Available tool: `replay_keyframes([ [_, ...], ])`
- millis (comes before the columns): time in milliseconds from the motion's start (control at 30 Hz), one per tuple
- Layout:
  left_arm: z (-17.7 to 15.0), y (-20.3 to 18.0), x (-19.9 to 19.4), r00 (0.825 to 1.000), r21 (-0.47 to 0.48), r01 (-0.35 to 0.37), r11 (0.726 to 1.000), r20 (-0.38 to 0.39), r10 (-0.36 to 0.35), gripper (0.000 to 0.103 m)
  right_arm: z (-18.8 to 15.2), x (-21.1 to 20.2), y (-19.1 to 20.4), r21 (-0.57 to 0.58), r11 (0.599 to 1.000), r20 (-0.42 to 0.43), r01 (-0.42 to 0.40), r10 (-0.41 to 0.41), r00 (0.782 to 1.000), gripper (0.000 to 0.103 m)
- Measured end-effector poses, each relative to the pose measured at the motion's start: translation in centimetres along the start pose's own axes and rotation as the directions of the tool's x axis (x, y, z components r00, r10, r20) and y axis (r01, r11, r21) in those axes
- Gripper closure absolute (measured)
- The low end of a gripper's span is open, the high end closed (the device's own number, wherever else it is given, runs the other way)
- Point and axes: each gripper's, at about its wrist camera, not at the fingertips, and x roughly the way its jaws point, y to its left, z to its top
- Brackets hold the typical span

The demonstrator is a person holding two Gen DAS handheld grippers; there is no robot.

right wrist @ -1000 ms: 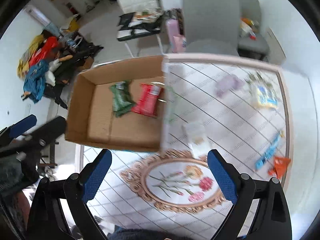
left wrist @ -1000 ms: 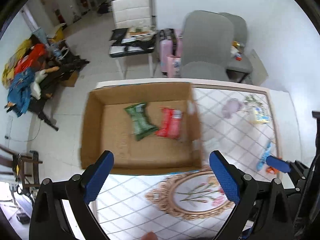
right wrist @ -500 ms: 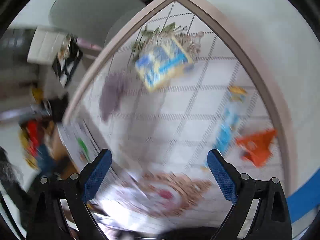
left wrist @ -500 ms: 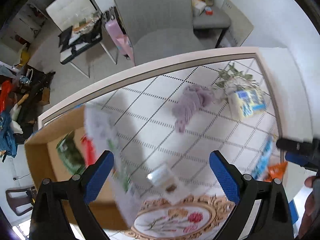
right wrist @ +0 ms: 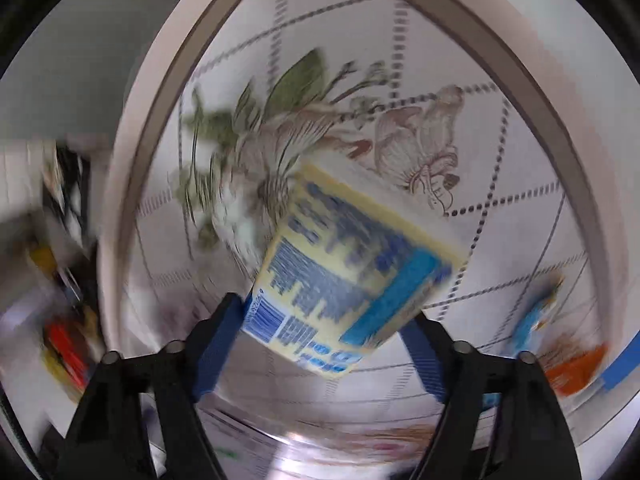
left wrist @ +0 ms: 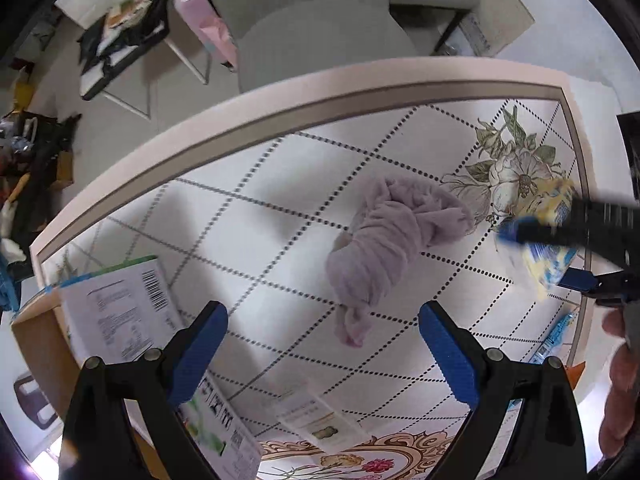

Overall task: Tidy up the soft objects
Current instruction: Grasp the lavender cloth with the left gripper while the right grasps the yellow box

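Observation:
A crumpled lilac cloth (left wrist: 384, 240) lies on the patterned tablecloth (left wrist: 256, 240). My left gripper (left wrist: 322, 312) hangs open just over its near end, pointing straight down, with nothing gripped. At the right of the table a soft yellow and blue pack (right wrist: 352, 272) sits on the flower print. The jaws of my right gripper (right wrist: 322, 316) are closing on it and the blue pads touch both of its sides. In the left wrist view the right gripper (left wrist: 546, 258) shows blurred around the same pack (left wrist: 540, 264).
A cardboard box with a labelled flap (left wrist: 116, 312) stands at the table's left end. A blue wrapper (left wrist: 556, 332) and an orange packet (right wrist: 576, 368) lie near the right edge. A small clear packet (left wrist: 320, 420) lies near me. Grey chairs (left wrist: 316, 40) stand beyond the far edge.
Both grippers swept from over the box to the right part of the table and came down close to it. The right jaws narrowed around the yellow and blue pack.

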Motion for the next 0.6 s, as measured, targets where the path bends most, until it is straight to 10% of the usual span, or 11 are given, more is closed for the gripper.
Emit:
replay_keyframes([
  [133, 1.1, -1.2, 1.0, 0.999, 0.049, 0.025, 0.999, -0.022, -0.024, 0.005, -1.3, 0.0, 1.4, -0.262, 0.912, 0.068, 0.314, -0.307, 0.949, 0.036],
  [233, 2.1, -2.7, 2.3, 0.998, 0.087, 0.027, 0.996, -0.055, -0.022, 0.005, -1.4, -0.9, 1.3, -0.269, 0.878, 0.170, 0.396, -0.361, 0.917, 0.030],
  [367, 3.4, -4.1, 3.9, 0.997, 0.111, 0.031, 0.993, -0.071, -0.024, 0.010, -0.7, -1.2, 1.1, -0.235, 0.907, 0.178, 0.350, -0.313, 0.933, 0.029],
  [467, 3.6, -3.8, 4.7, 0.996, 0.093, 0.039, 0.995, -0.085, -0.031, 0.057, 0.4, -1.1, 1.3, -0.208, 0.927, 0.190, 0.313, -0.276, 0.942, 0.029],
  [600, 2.6, -2.9, 4.3, 0.997, 0.042, 0.054, 0.998, -0.053, -0.052, 0.060, 1.5, -1.6, 1.5, -0.209, 0.937, 0.236, 0.279, -0.229, 0.944, 0.035],
])
